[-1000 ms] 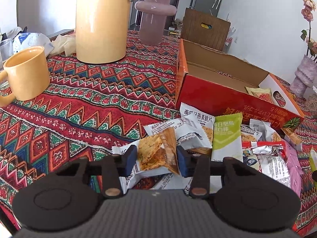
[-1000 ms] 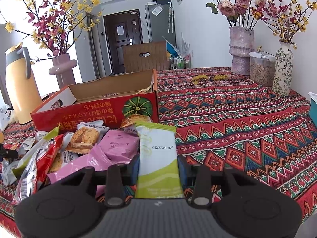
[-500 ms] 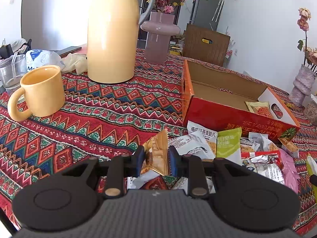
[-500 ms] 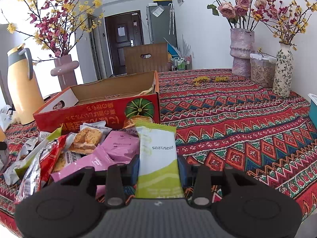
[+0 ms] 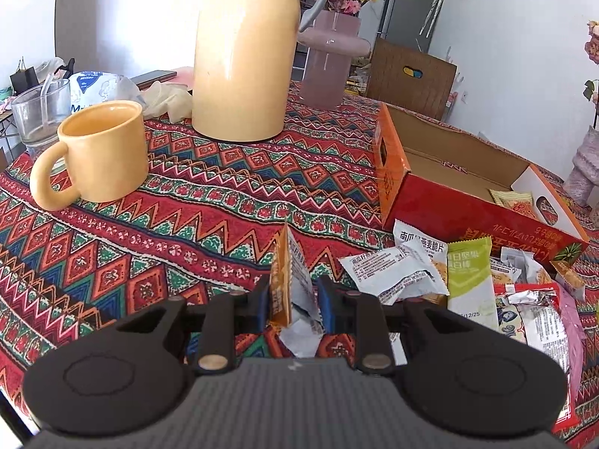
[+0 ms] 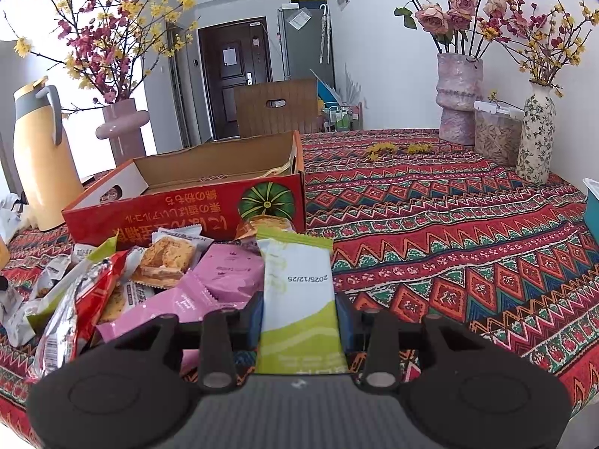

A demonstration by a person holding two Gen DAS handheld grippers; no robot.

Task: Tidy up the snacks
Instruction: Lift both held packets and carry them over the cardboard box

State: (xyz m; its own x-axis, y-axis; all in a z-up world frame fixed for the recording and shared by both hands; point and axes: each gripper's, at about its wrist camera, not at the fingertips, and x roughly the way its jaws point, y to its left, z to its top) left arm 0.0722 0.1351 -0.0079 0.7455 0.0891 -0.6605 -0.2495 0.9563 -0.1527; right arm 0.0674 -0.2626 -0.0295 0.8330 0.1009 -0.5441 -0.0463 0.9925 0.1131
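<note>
My left tool (image 5: 294, 301) clamps an orange cracker packet (image 5: 283, 280) edge-up above the counter (image 5: 187, 224); my right tool (image 6: 299, 316) clamps a green-white bar wrapper (image 6: 299, 299), red box (image 6: 187, 205) ahead.

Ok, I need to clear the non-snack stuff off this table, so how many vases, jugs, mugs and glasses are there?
Vases: 3 (pink ring vase, textured pink vase, floral vase)
Jugs: 1 (yellow thermos jug)
Mugs: 1 (yellow mug)
Glasses: 1 (clear glass)
Total: 6
</note>
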